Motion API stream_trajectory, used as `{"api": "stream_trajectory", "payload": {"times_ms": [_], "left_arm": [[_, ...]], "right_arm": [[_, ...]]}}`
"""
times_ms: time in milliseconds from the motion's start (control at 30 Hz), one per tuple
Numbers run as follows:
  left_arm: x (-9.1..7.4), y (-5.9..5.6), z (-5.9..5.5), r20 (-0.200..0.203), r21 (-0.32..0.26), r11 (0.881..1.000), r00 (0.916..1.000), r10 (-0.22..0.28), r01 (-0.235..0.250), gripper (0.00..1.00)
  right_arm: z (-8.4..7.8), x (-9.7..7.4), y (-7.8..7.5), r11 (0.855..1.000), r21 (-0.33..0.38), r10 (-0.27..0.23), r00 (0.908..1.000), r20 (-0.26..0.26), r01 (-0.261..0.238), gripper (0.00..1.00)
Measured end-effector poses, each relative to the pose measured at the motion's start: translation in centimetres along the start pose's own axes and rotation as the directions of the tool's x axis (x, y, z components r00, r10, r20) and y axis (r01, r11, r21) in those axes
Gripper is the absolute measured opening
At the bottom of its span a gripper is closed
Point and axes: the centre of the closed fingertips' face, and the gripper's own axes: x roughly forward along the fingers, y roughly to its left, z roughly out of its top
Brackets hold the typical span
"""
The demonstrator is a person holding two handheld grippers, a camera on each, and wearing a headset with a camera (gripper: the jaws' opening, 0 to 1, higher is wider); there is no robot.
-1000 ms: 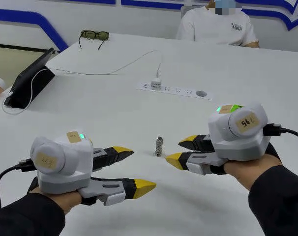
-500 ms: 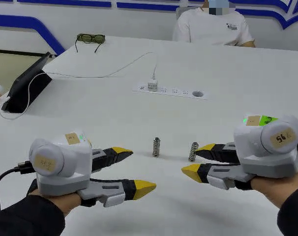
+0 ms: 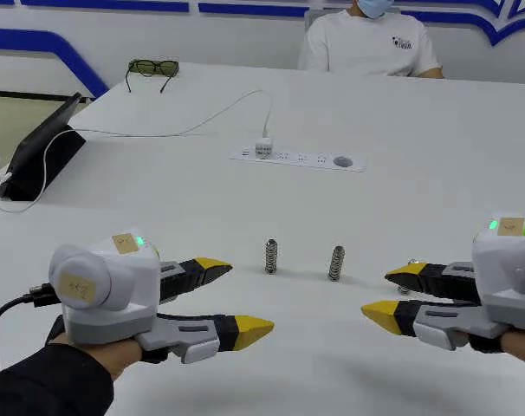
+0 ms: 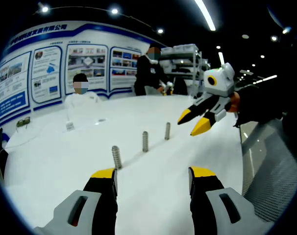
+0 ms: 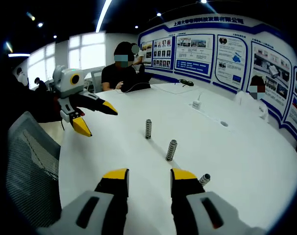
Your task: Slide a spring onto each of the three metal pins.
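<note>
- We judge the likeliest slip to be at the third spring. It stands just beside one jaw of the right gripper, and in the head view that jaw half hides it. A sideways swing of the hand there could tip it or drag the coil up off its pin.
- The first spring and the second spring stand upright on the white table. They are apart from each other and lie between the two grippers, clear of every jaw, so we think them less exposed.
- We cannot tell whether the pins are fixed to the table. If they merely stand on it, even a light brush from a yellow tip could topple one.
- In the left gripper view all three columns look coiled, in a row running away from the camera. We therefore judge the task all but done, and the danger is upsetting finished work rather than missing a pin.
- The left gripper is held low and level over the table and points towards the first spring, well short of it. Its jaws are spread wide with nothing between them.
- The right gripper points inward across the table, also low and near level. Its jaws are parted and empty.
</note>
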Motion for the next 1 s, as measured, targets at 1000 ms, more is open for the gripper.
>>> {"api": "stream_trajectory", "payload": {"times_ms": [1000], "left_arm": [[0.6, 0.3, -0.4, -0.001, -0.011, 1.000, 1.0000, -0.008, 0.008, 0.61]], "right_arm": [[-3.2, -3.7, -4.3, 0.991, 0.068, -0.121, 0.9918, 0.042, 0.118, 0.58]]}}
